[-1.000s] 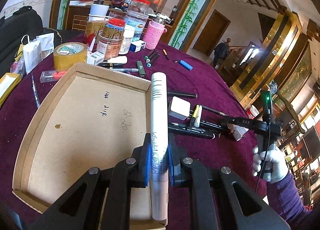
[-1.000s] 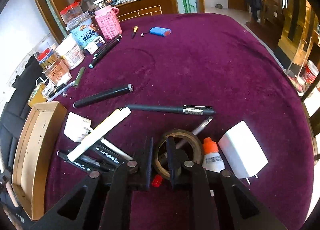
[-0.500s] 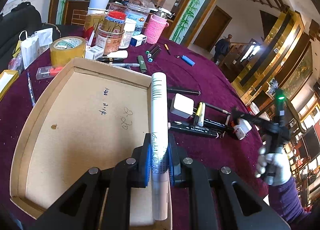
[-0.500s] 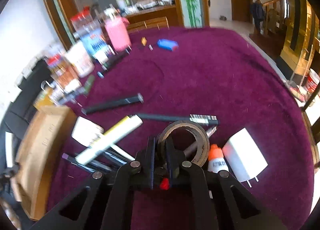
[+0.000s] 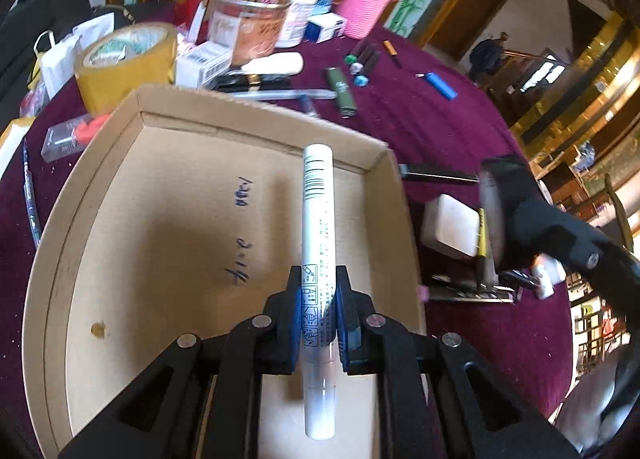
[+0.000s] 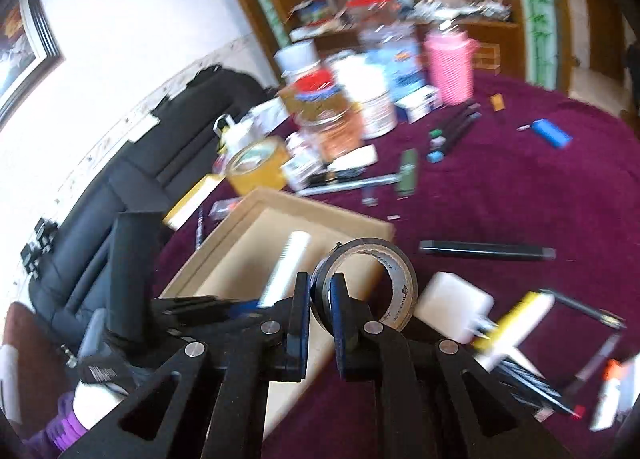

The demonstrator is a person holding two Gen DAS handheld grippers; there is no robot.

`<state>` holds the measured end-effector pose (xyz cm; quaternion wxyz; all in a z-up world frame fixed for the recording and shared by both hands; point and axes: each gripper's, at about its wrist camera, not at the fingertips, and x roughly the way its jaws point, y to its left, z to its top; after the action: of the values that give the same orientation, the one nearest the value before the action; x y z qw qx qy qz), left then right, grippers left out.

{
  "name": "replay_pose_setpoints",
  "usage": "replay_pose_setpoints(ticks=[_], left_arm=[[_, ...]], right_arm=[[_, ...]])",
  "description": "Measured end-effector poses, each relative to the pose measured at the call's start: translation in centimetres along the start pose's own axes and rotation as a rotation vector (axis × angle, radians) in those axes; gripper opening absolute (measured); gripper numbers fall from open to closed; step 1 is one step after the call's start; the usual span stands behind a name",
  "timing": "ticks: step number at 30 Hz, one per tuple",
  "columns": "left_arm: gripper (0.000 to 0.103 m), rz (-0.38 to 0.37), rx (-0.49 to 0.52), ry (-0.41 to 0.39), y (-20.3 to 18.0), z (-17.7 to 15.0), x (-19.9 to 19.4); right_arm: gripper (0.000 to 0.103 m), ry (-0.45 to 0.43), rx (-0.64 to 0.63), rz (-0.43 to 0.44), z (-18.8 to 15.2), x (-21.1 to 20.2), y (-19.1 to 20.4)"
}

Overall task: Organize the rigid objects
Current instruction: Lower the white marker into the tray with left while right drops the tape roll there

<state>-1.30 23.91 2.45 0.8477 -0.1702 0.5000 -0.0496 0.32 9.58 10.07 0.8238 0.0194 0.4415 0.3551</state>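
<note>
The left gripper [image 5: 319, 301] clamps a white printed cylindrical marker [image 5: 318, 227] above the shallow brown cardboard tray [image 5: 120, 219], while the right gripper [image 6: 320, 299] pinches a black tape roll [image 6: 384, 283] beside the tray's right wall, over the purple tablecloth [image 6: 500, 187].

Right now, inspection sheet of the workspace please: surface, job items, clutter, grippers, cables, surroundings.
Surface: round table, purple cloth.
Job's things: cardboard tray, only handwriting inside; white marker held above it; black tape roll held near tray's corner.
Clutter: yellow tape roll, jars, pink cup, blue lighter, white charger, pens.
Grippers: left gripper shut on marker; right gripper shut on tape roll's wall.
Cables: nothing seen.
Surroundings: black sofa, wooden doorway.
</note>
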Motion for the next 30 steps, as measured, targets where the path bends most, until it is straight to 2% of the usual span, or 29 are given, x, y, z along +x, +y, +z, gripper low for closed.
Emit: replay_pose_setpoints(ticks=[3,5,6,7,9,10,12,13,14,16,18,22,24,25,26,27,28,29,30], left_arm=[[0.015,-0.001,-0.037,-0.007,1.0,0.0,0.1],[0.026,-0.025,-0.055,-0.022,1.6,-0.2,-0.6],[0.038,-0.035,-0.062,-0.036,2.0,-0.3,-1.1],[0.046,-0.037,-0.064,-0.054,2.2,-0.4,-1.8],[0.048,-0.045,-0.068,-0.087,2.6,-0.8,-3.2],[0.052,-0.06,-0.07,-0.102,2.8,-1.0,-3.9],[0.063,-0.076,-0.085,-0.133,3.3,-1.3,-5.2],[0.065,-0.073,-0.089,-0.15,3.5,-1.4,-5.8],[0.066,-0.067,-0.092,-0.163,3.5,-1.5,-6.3],[0.071,-0.065,-0.099,-0.189,3.7,-1.7,-7.4],[0.077,-0.067,-0.109,-0.217,3.8,-2.0,-8.4],[0.078,-0.062,-0.11,-0.263,3.1,-2.3,-10.0],[0.078,-0.079,-0.099,-0.28,2.2,-2.4,-10.4],[0.078,-0.087,-0.086,-0.288,1.5,-2.6,-10.6],[0.079,-0.094,-0.071,-0.296,0.8,-2.7,-10.8],[0.08,-0.104,-0.048,-0.304,-0.2,-3.0,-11.1],[0.082,-0.11,-0.024,-0.309,-1.1,-3.1,-11.3],[0.083,-0.116,0.006,-0.31,-2.3,-3.4,-11.4],[0.084,-0.121,0.022,-0.309,-3.1,-3.6,-11.4]], right_arm=[[0.012,0.052,0.0,0.0,1.0,3.5,1.0],[0.012,0.077,0.004,-0.013,1.4,5.2,1.3],[0.011,0.088,0.008,-0.018,1.4,5.8,1.2],[0.011,0.101,0.014,-0.027,1.4,6.7,1.2],[0.013,0.119,0.027,-0.037,1.5,7.9,0.8],[0.013,0.129,0.034,-0.042,1.4,8.4,0.7],[0.025,0.147,0.067,-0.06,1.4,9.2,0.0],[0.03,0.148,0.083,-0.065,1.6,9.4,-0.3],[0.042,0.143,0.099,-0.053,1.7,9.3,-0.6],[0.053,0.118,0.107,-0.016,1.8,8.6,-0.8],[0.061,0.08,0.095,-0.033,1.9,7.0,-0.6],[0.062,-0.048,0.058,-0.036,1.8,1.4,-0.4],[0.068,-0.129,0.024,-0.078,1.5,-1.8,-0.4],[0.072,-0.184,0.003,-0.115,1.1,-3.6,-0.5],[0.081,-0.245,-0.02,-0.168,0.5,-5.6,-0.6],[0.092,-0.312,-0.039,-0.237,0.1,-7.6,-0.8],[0.098,-0.404,-0.052,-0.332,-0.9,-10.0,-1.1],[0.103,-0.461,-0.056,-0.386,-1.7,-11.4,-1.5],[0.103,-0.502,-0.055,-0.426,-2.4,-12.7,-2.0]])
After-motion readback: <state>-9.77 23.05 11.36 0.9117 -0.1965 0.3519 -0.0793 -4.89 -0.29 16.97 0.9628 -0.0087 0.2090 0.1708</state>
